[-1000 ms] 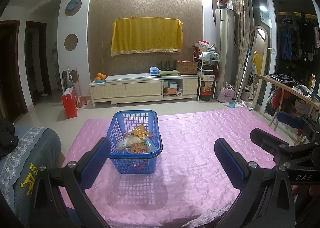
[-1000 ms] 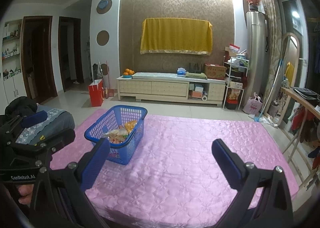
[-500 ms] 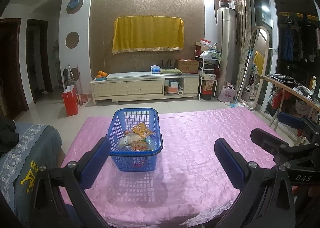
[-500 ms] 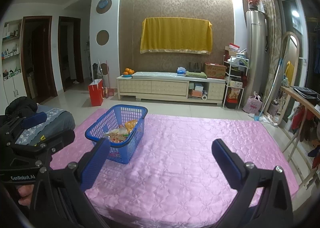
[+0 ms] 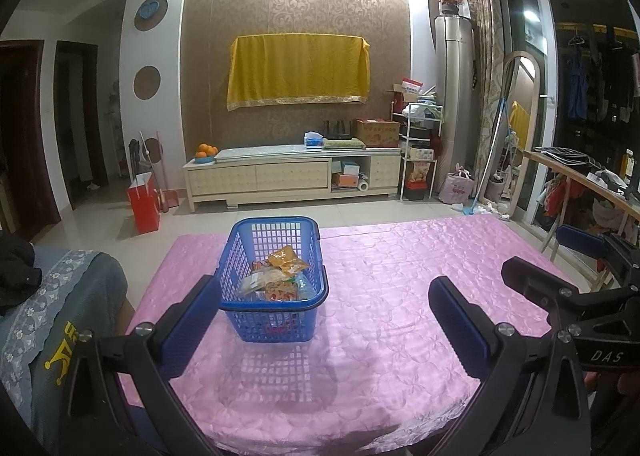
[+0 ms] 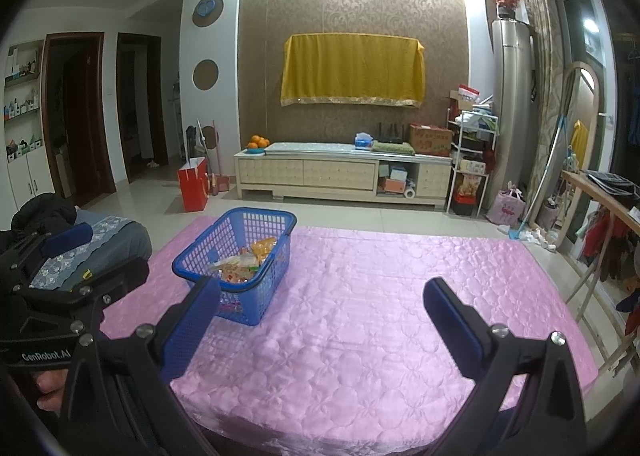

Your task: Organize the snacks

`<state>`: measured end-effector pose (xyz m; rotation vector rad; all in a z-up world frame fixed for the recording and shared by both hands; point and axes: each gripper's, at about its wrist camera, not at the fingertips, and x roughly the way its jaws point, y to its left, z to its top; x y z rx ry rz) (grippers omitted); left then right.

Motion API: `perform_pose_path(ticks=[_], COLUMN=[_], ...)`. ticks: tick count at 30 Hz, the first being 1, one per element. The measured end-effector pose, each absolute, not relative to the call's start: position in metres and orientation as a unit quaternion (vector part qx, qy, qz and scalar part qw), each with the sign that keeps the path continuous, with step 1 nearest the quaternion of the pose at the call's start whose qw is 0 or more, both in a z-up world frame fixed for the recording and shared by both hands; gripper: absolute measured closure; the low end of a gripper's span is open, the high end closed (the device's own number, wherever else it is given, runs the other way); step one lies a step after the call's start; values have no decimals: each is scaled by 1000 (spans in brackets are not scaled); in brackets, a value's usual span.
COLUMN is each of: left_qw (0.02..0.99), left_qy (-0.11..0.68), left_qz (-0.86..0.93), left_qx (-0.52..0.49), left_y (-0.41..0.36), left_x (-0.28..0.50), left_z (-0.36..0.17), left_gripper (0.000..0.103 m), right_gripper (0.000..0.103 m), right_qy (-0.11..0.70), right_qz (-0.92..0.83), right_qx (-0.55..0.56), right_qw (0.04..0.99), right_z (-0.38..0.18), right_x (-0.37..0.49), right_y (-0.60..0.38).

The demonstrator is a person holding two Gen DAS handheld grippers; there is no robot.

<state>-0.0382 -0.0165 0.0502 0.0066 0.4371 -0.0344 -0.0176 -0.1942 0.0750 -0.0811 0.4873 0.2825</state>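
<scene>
A blue plastic basket (image 5: 276,320) stands on the pink quilted table cover (image 5: 380,336), holding several snack packets (image 5: 280,272) in orange, white and red wrappers. My left gripper (image 5: 324,320) is open and empty, held back from the near side of the basket. In the right wrist view the basket (image 6: 256,288) sits at the left with the snack packets (image 6: 244,264) inside. My right gripper (image 6: 320,324) is open and empty, to the right of the basket. Each gripper's frame shows at the edge of the other's view.
The pink cover (image 6: 380,316) stretches wide to the right of the basket. A grey cushioned seat (image 5: 60,316) sits at the table's left edge. A TV cabinet (image 5: 292,175), a red bag (image 5: 144,203) and a folding table (image 5: 580,183) stand beyond.
The left wrist view has tilted up slightly, so the basket sits a little higher in it. The right wrist view is nearly unchanged. Both grippers stay open.
</scene>
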Motion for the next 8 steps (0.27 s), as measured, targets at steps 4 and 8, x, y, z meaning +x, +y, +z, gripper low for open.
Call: perform_pose_path(ticks=[4, 8], left_qw=[976, 976], left_qy=[217, 216], left_qz=[-18, -19], left_qx=[1, 1], left_y=[-17, -18], left_x=[-41, -43], left_z=[51, 51], left_gripper=[0, 1], right_gripper=[0, 0], right_qy=[240, 239], right_qz=[140, 140], right_qx=[-39, -39], right_qw=[960, 960], right_z=[75, 76], right_x=[-18, -19], right_y=[-194, -194])
